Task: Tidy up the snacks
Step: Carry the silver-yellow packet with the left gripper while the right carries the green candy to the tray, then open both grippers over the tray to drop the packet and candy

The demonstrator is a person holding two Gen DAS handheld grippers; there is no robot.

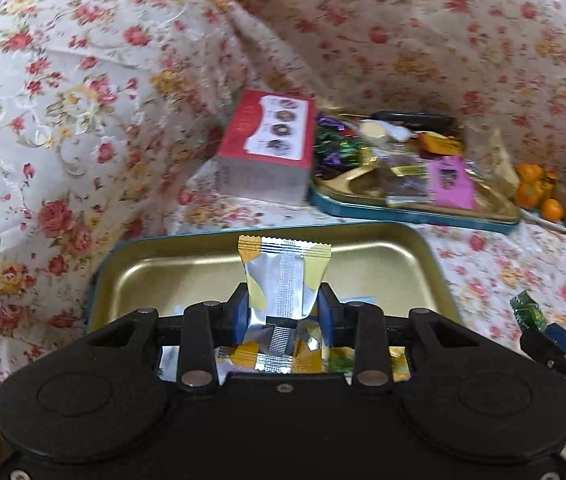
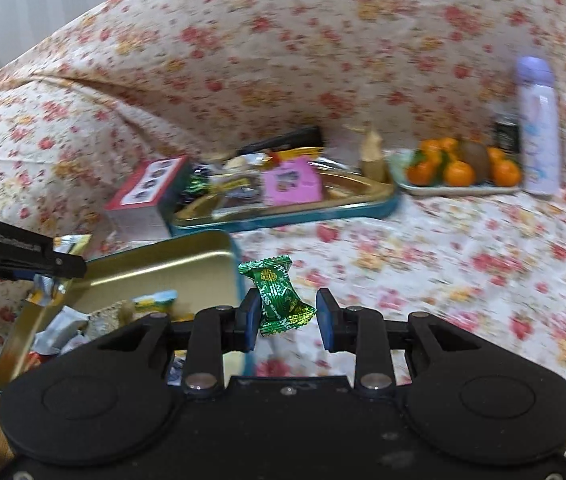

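My left gripper [image 1: 283, 312] is shut on a silver and yellow snack packet [image 1: 283, 276] and holds it upright over the near gold tin tray [image 1: 403, 252], which holds several wrapped snacks near its front. My right gripper [image 2: 289, 314] has a green foil candy [image 2: 279, 296] between its fingers; the candy touches the left finger and the right finger stands slightly off it. It hovers just right of the near tin tray [image 2: 203, 260]. The candy also shows at the right edge of the left wrist view [image 1: 527, 312].
A second tin tray [image 1: 423, 210] with mixed snacks and a pink packet [image 1: 453, 182] lies behind. A red box [image 1: 267, 148] stands at its left. A plate of oranges [image 2: 463, 172] and a lilac bottle [image 2: 537, 128] stand at the right. Floral cloth covers everything.
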